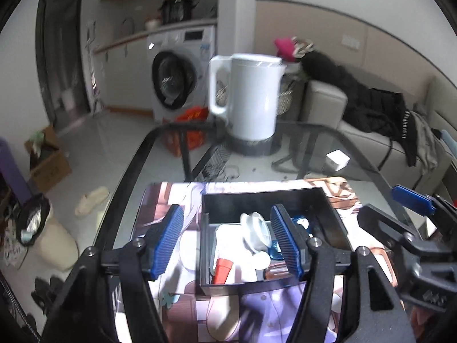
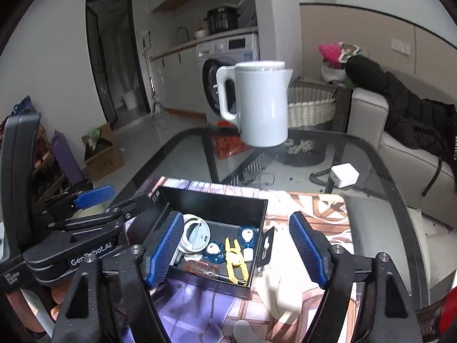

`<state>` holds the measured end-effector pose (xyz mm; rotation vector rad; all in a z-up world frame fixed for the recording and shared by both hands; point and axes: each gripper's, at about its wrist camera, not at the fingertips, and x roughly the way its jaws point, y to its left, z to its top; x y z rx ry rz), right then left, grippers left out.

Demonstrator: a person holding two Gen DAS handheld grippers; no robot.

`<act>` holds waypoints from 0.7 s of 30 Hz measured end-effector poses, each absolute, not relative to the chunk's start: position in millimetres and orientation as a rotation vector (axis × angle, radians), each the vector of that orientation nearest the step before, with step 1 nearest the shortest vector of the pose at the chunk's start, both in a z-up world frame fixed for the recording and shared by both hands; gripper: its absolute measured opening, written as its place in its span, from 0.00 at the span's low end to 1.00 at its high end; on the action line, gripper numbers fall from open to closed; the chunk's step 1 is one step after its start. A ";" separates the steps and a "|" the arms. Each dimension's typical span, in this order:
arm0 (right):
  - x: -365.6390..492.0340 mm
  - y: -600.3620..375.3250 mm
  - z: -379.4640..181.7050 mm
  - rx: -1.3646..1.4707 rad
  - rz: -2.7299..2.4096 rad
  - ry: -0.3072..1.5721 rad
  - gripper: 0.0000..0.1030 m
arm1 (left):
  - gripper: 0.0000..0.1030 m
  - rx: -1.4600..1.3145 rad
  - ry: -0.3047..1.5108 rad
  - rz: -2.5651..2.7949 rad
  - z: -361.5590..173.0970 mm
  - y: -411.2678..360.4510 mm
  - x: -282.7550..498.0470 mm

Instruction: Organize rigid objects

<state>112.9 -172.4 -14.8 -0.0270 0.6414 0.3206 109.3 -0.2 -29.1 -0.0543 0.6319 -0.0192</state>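
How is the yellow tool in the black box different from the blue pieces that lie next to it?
The yellow tool is long and forked, with two arms running toward the box front; each blue piece is short and rounded. The yellow tool looks opaque, while the blue pieces look glossy and clear, each with a white patch on top. There is one yellow tool but two blue pieces. All lie flat on the floor of the black box.

Small home, open living-kitchen room. Landmark: glass table [image 2: 368, 154] carrying a white kettle [image 2: 262, 103]. Behind it, washing machine [image 2: 228, 57] under a kitchen counter [image 2: 205, 41]. Right of it, sofa [image 2: 400, 143] strewn with clothes [image 2: 405, 114]. Wicker basket [image 2: 311, 108] between washer and sofa.
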 end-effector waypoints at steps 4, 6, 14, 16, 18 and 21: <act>101.6 -176.4 -19.2 0.011 0.300 0.644 0.78 | 0.74 -0.042 0.569 -0.042 -25.8 3.6 90.6; 95.9 -177.4 -22.8 0.016 0.286 0.639 0.78 | 0.75 -0.022 0.552 -0.060 -25.9 4.0 82.9; 71.1 -192.3 -29.0 0.025 0.240 0.543 0.81 | 0.82 0.041 0.483 -0.044 -25.9 4.8 58.4; 67.9 -197.0 -27.8 0.027 0.230 0.496 0.83 | 0.82 0.028 0.467 -0.061 -25.8 8.1 55.2; 62.2 -198.2 -25.6 0.023 0.217 0.456 0.83 | 0.84 0.013 0.446 -0.055 -26.0 11.6 51.8; 56.4 -195.9 -22.0 0.008 0.223 0.423 0.84 | 0.97 -0.011 0.428 -0.034 -26.5 14.5 49.5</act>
